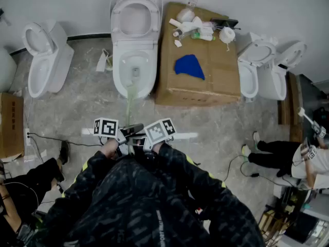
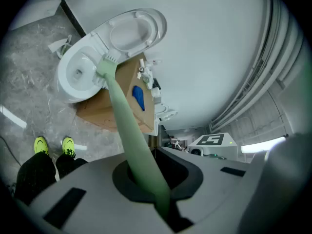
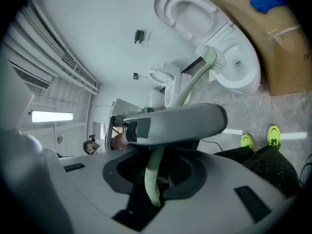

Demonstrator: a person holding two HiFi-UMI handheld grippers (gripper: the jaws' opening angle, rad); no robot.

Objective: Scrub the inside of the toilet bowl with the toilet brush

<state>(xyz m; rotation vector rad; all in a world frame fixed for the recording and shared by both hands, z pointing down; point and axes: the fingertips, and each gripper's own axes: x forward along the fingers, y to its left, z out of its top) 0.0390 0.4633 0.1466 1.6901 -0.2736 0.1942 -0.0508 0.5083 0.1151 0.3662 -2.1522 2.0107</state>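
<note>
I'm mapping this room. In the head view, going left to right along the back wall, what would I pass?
left toilet → middle toilet → cardboard box → right toilet → far-right toilet

Head view steeply downward; both gripper views toward the same toilet (image 1: pixel 117 71).

Glossy toilet bowl (image 1: pixel 120 72), seemingly matt-plastic brush (image 2: pixel 127 126)

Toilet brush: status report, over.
Left gripper and right gripper both shut on toilet brush handle. Brush head inside toilet bowl. Nothing blocking; cardboard box sits beside bowl, apart from brush.
</note>
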